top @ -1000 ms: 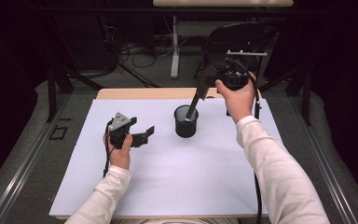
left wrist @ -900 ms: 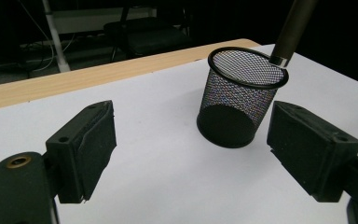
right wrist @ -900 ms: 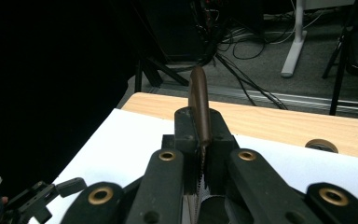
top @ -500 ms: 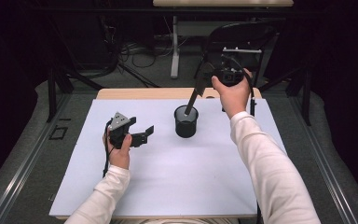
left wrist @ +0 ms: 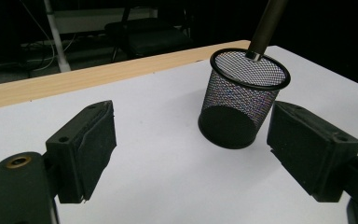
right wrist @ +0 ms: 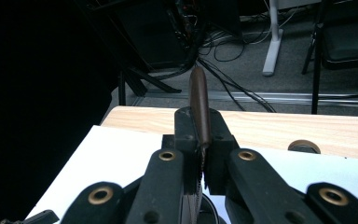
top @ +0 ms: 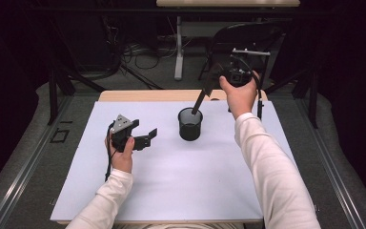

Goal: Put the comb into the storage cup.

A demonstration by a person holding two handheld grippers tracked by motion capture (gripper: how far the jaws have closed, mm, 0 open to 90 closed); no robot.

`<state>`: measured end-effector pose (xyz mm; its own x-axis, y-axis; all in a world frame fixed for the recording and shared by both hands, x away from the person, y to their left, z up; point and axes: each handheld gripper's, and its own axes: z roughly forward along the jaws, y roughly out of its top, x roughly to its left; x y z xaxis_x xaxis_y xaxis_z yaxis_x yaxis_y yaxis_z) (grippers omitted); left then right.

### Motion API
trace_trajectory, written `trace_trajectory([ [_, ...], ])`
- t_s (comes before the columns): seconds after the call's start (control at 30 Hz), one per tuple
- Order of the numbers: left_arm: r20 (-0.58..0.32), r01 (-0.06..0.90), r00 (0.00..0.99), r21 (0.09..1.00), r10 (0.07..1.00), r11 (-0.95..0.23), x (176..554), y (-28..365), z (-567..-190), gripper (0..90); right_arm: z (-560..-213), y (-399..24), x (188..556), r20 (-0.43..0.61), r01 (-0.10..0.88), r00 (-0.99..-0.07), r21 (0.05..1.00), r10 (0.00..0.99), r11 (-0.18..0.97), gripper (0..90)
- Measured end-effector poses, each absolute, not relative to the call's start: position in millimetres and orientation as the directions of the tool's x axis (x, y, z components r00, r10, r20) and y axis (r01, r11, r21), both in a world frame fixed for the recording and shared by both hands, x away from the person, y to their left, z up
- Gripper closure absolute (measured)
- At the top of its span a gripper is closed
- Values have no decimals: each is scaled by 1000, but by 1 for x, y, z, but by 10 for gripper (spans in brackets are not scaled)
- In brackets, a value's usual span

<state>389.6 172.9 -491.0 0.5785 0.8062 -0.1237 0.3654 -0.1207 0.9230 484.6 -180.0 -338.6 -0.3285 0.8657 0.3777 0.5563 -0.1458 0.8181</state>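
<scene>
Since a second ago the right hand (top: 238, 95) has shifted slightly toward 12 o'clock, and the pen's (top: 198, 103) tip now sits in the cup (top: 190, 125); the left gripper (top: 145, 138) has stayed put. That left gripper lies at 9 o'clock of the cup, jaws wide apart around nothing, pointing at the cup. The cup, black mesh and upright, stands mid-table (top: 171, 181). At 1 o'clock, the right gripper (right wrist: 201, 154) is clamped tight on the dark, slanted pen, with the hand raised above the cup.
</scene>
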Motion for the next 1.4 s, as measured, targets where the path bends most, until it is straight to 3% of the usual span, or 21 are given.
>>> trace_trajectory([
  [1.4,-124,365,578,923,806,-120,390,173,-491,158,-385,-159,495,392,616,-307,777,868,-133,869],
])
